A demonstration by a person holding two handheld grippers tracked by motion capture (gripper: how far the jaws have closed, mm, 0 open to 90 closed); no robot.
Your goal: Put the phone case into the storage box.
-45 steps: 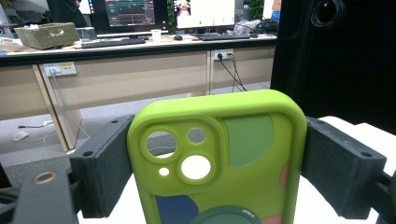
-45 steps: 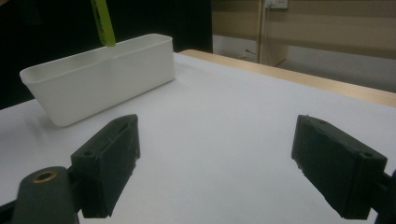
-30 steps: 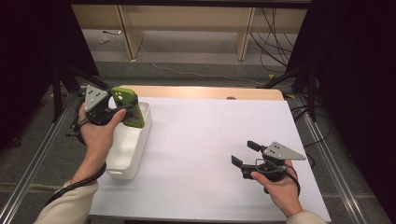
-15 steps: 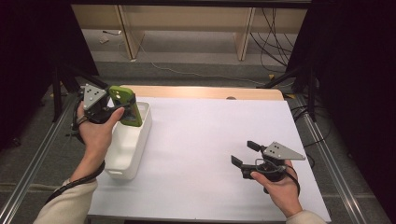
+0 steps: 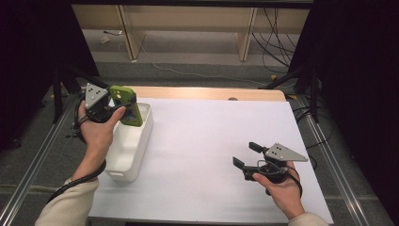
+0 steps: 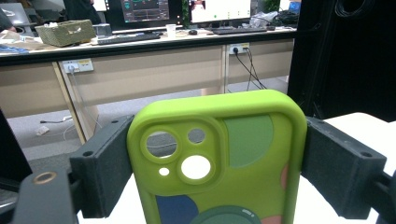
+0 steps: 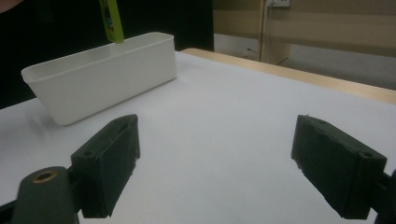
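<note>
The left gripper [image 5: 117,104] is clamping an unlabelled green phone case [image 6: 219,158] over the white bin [image 5: 134,143] at the table's left edge; the right gripper [image 5: 248,154] is hovering released.

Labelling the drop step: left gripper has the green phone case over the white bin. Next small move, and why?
Probably lower the left gripper a little, then open it. Its jaws are clamped on the green phone case, which hangs above the far end of the white bin, so a short descent should land it inside.
</note>
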